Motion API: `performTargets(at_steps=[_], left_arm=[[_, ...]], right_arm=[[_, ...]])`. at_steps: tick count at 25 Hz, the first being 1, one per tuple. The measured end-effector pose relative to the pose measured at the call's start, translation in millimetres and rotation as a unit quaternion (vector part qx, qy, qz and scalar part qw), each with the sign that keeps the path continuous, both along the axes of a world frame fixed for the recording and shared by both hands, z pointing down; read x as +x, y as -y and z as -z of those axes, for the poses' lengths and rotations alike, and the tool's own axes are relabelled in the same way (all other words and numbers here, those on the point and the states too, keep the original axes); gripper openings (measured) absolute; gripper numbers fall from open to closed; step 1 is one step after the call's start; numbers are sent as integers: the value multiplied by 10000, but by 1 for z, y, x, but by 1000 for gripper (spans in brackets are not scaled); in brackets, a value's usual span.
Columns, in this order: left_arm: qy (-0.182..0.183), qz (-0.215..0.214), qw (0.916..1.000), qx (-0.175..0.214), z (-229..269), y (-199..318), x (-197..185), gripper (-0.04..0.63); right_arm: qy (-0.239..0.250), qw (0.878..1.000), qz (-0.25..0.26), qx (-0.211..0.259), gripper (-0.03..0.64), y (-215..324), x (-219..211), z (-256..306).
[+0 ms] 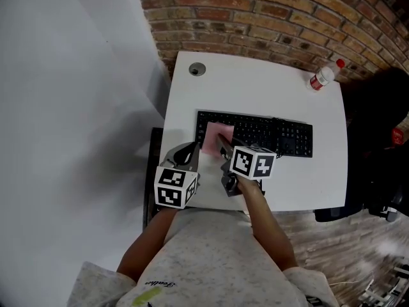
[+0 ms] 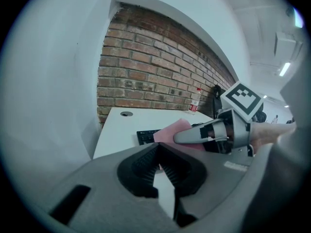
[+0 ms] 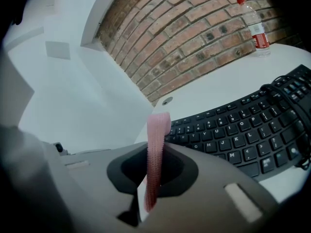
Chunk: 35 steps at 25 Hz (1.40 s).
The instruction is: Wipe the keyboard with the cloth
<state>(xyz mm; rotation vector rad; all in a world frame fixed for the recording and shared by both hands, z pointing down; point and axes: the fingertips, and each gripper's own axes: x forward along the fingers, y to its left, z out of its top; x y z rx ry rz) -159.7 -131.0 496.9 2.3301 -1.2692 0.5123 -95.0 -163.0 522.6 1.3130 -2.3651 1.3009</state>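
Brick wall [image 1: 255,11] backs a white desk [image 1: 255,82], with a plain pale wall down the left side and a round cable grommet [image 1: 197,70] near the desk's far left corner.

Starting at the left, my left gripper [image 1: 190,151] hangs over the near left part of the desk, just beside the keyboard's corner. In its own view the left gripper [image 2: 159,152] has its jaws pressed together at the tips with nothing between them, so it is idle.

Next comes the pink cloth [image 1: 212,136], lying over the left end of the black keyboard [image 1: 275,133]. My right gripper [image 1: 223,142] has it: in the right gripper view the jaws are clamped on the cloth [image 3: 156,144], which stands edge-on between them and sticks out ahead. I cannot tell whether it is actually bearing on the keys.

To the right the keyboard [image 3: 243,135] stretches away uncovered, with a dark cable [image 3: 284,93] lying over its far section. A plastic bottle [image 1: 323,75] stands at the desk's far right corner, well apart.

I judge the wipe is at its start, on the left end. The next move calls for pressing the cloth flat and drawing it rightward along the key rows, minding that cable, possibly with the left gripper steadying the keyboard.
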Motion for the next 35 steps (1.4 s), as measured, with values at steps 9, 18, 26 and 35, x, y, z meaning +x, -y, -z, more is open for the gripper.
performTargets(at_steps=[9,18,26,35], left_arm=[[8,-239,9997,-5,-1,2,28,-14],[-16,-427,9991,-4,0,2,58,-14],[-35,-621,9981,26,0,1,88,-14],[-60,-741,9972,4,-1,-3,120,-14]], right_arm=[[-77,9998,-158,-8,21,-3,29,-3],[-132,9992,-383,-30,21,-7,63,-5],[-199,9980,-600,-21,21,-12,99,-6],[-298,9968,-741,-21,21,-19,137,-7]])
